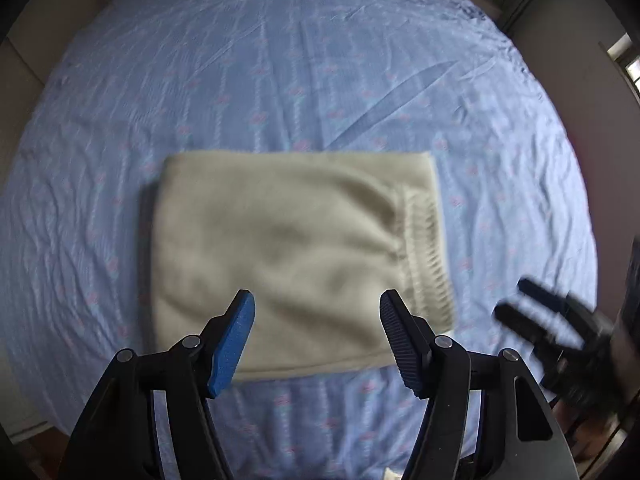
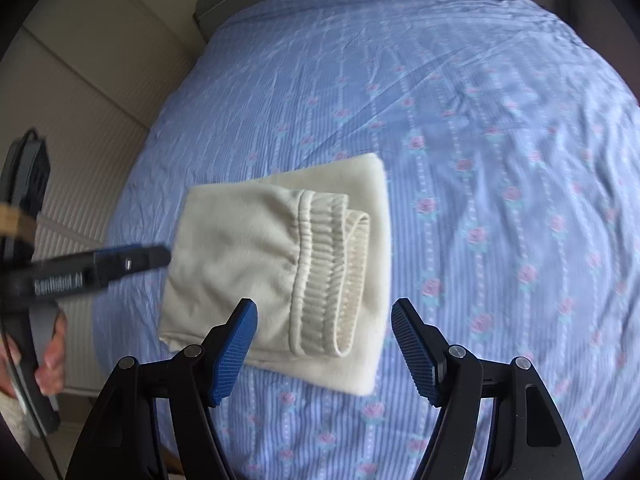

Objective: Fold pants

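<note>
Pants: the cream pants (image 2: 276,264) lie folded in a neat pile on the blue flowered bed sheet (image 2: 480,160), stretchy waistband on top
Left gripper: the left gripper (image 1: 316,336) hangs over the pants with jaws apart, holding nothing
Right gripper: the right gripper (image 2: 324,344) has its jaws apart too, empty, above the pile's near edge

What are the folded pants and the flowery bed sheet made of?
The pants look like soft cream fleece or brushed cotton: fuzzy matte surface, ribbed elastic waistband. The bed sheet looks like thin woven cotton, matte, with fine creases and printed pink roses on blue stripes.
</note>
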